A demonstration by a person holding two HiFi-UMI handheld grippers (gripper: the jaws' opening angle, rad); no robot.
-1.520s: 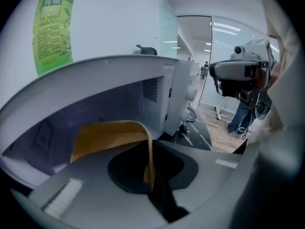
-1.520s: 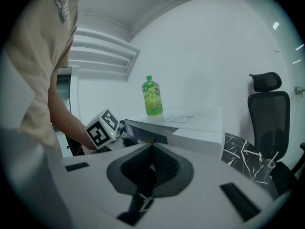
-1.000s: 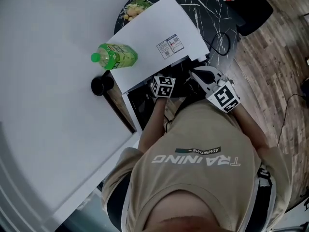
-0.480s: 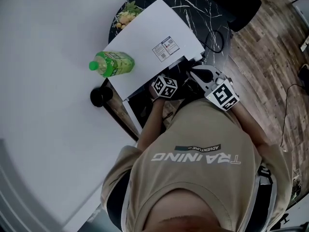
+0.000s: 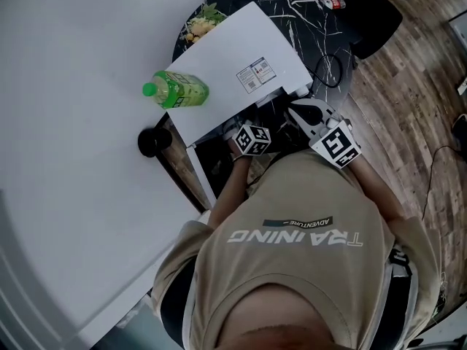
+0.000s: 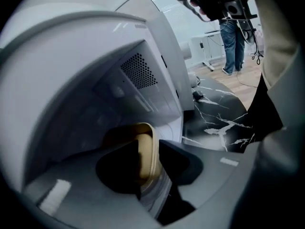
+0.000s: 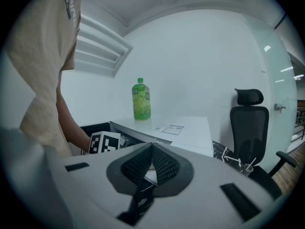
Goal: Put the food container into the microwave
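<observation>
The left gripper (image 6: 150, 160) is clasping the rim of the tan food container (image 6: 144, 144) inside the open microwave (image 6: 143, 73), while the right gripper (image 7: 151, 164) is hovering near it, clenched and empty.

I'm wearing a tan short-sleeve T-shirt (image 5: 292, 268), white "TRAINING" print, small "ADVENTURE" label. My left gripper (image 6: 150, 163) and right gripper (image 7: 151, 149): pale grey bodies, black pads (image 7: 164, 166), ribbed on the right. Each has a black-and-white marker cube (image 5: 252, 138).
</observation>
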